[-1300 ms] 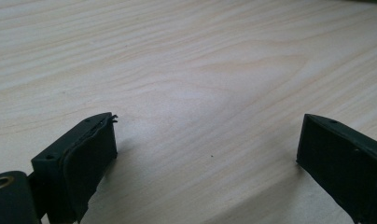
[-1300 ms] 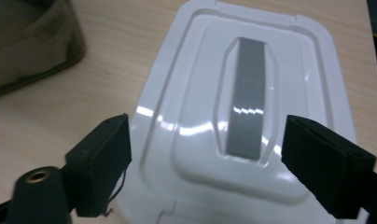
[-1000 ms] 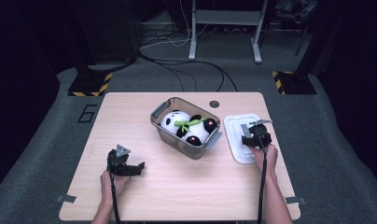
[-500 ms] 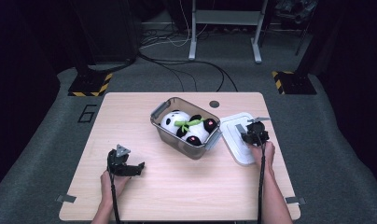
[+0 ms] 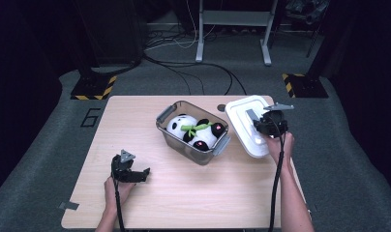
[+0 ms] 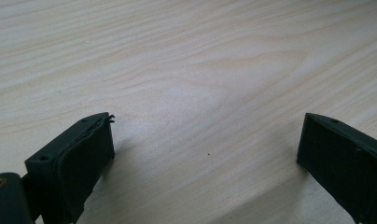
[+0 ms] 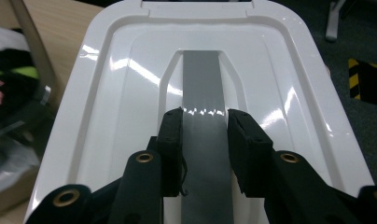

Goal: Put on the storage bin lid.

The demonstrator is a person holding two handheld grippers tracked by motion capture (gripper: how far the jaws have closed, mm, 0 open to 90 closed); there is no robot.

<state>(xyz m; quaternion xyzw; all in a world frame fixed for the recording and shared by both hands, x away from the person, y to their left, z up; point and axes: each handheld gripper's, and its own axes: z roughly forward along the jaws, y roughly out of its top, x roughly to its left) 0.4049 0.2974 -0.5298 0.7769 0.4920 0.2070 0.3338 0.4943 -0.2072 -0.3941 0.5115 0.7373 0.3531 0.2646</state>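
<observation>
A clear plastic box [image 5: 170, 129] stands mid-table with a panda plush [image 5: 196, 131] inside. My right gripper [image 5: 257, 121] is shut on the grey handle [image 7: 203, 100] of the white lid [image 5: 242, 116], its jaws having just closed on it. The lid [image 7: 107, 93] hangs tilted above the table's right side, beside the box. In the right gripper view the pads [image 7: 170, 135] press both sides of the handle strip. My left gripper [image 5: 135, 175] rests open on the wood near the front left, nothing between its fingers [image 6: 79, 154].
A small dark disc [image 5: 221, 107] lies on the wooden table [image 5: 135, 116] behind the box. The floor past the far edge holds cables, a stand's legs [image 5: 232, 34] and yellow-black striped bases [image 5: 89, 89]. Tape marks the table's front left corner [image 5: 67, 206].
The right gripper closed on the lid's handle and lifted the lid off the table, tilting it up. The left gripper stayed put.
</observation>
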